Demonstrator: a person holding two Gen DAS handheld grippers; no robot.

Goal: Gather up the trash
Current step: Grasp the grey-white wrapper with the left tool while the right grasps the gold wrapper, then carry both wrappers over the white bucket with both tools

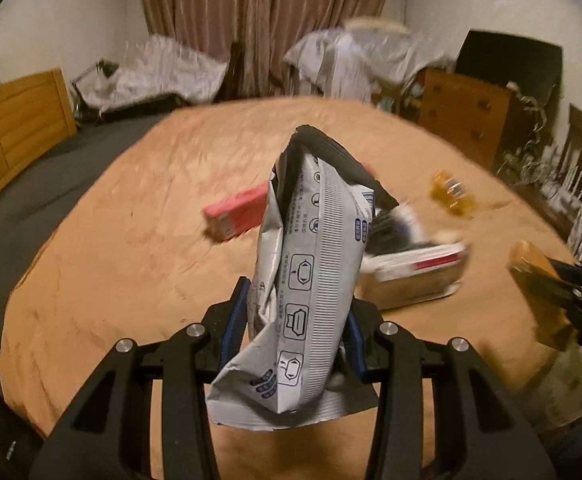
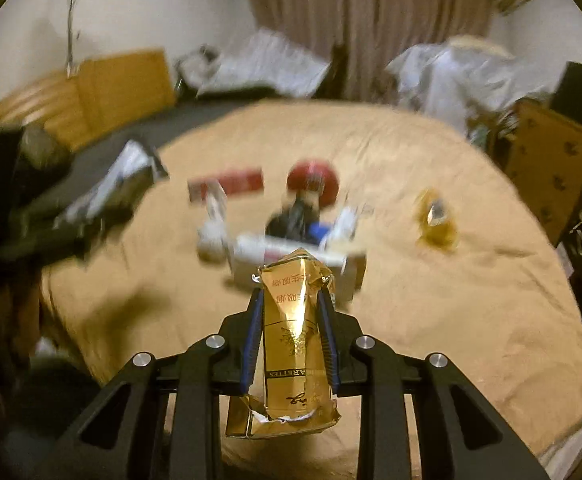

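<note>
Crumpled grey-white printed pouch (image 1: pixel 303 280) upright, clamped between the left fingers (image 1: pixel 237 320). Torn gold cigarette pack (image 2: pixel 291 340) upright between the right fingers (image 2: pixel 327 332). On the tan bed (image 1: pixel 131 240): red box (image 1: pixel 237 212), open carton of trash (image 1: pixel 415 272), gold wrapper (image 1: pixel 451 194), well apart.

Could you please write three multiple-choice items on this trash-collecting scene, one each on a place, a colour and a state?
1. Where does the red box lie?
A. on the tan bedspread
B. on the wooden dresser
C. in the open carton

2. What colour is the crumpled pack in the right gripper?
A. red
B. gold
C. white

3. What is the state of the left gripper?
A. open and empty
B. shut on the grey-white wrapper
C. shut on the red box

Answers: 1 A, the box rests on the cover behind the wrapper; 2 B, its foil shines gold between the pads; 3 B, both blue pads press on the wrapper.
</note>
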